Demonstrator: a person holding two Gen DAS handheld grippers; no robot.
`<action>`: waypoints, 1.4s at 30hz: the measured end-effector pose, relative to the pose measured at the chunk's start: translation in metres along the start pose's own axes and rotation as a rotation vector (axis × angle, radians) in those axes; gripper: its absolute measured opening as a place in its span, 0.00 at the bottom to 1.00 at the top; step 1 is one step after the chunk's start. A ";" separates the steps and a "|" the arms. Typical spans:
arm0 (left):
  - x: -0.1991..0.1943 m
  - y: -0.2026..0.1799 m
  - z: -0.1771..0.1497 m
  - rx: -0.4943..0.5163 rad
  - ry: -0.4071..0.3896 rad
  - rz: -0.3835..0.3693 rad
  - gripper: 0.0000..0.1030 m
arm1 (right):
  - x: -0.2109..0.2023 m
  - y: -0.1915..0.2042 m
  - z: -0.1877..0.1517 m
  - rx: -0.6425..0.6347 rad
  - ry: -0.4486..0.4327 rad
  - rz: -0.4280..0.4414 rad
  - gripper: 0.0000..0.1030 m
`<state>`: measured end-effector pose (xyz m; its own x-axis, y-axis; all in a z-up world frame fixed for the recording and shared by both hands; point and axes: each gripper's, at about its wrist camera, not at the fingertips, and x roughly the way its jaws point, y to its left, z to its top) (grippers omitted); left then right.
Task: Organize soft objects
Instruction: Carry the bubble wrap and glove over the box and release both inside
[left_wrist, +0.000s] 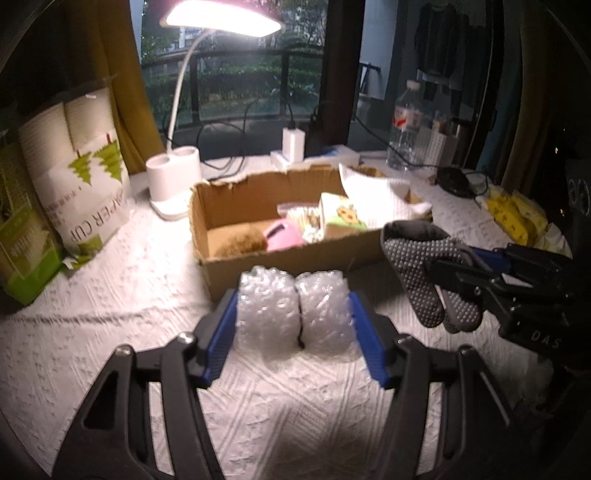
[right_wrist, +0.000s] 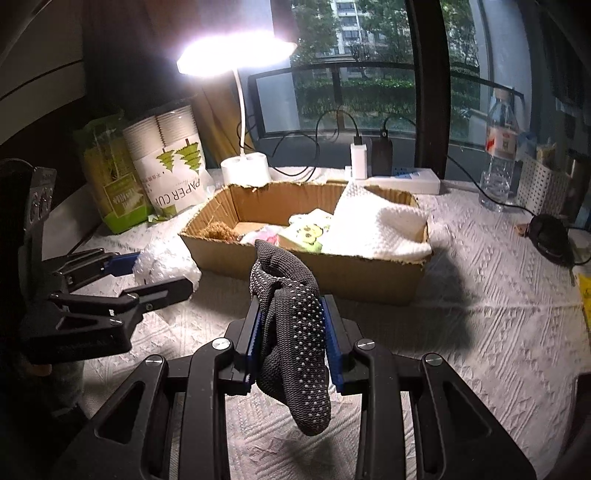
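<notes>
Soft objects: white towel (right_wrist: 376, 225) and small items lying in cardboard box (right_wrist: 295, 266).
Left gripper (left_wrist: 293, 317): squeezing bubble wrap (left_wrist: 291, 310), nearing box.
Right gripper (right_wrist: 291, 332): clamping dotted sock (right_wrist: 295, 332), hanging before box.
Remaining: both probably awaiting boxing.

Black linkage arms (right_wrist: 207, 406) (silver screws) carry 2 blue ribbed jaws.

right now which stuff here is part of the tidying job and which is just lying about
Part of the job:
- bubble wrap, held in left gripper
- grey sock, held in right gripper
- cardboard box
- white cloth in the box

Lying about:
- lamp
- paper cups
- water bottle
</notes>
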<state>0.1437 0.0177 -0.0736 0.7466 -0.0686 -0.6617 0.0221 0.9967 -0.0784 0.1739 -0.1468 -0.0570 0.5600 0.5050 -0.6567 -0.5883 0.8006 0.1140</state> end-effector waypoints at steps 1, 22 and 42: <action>-0.002 0.001 0.001 -0.001 -0.006 0.001 0.59 | -0.001 0.001 0.002 -0.003 -0.003 -0.001 0.31; -0.027 0.031 0.041 -0.027 -0.145 0.040 0.60 | -0.002 0.008 0.034 -0.043 -0.044 -0.020 0.31; -0.021 0.051 0.079 -0.012 -0.209 0.051 0.60 | 0.019 0.017 0.074 -0.073 -0.078 -0.016 0.31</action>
<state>0.1818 0.0736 -0.0049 0.8681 -0.0062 -0.4964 -0.0262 0.9979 -0.0584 0.2176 -0.0997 -0.0128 0.6120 0.5182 -0.5974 -0.6183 0.7845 0.0470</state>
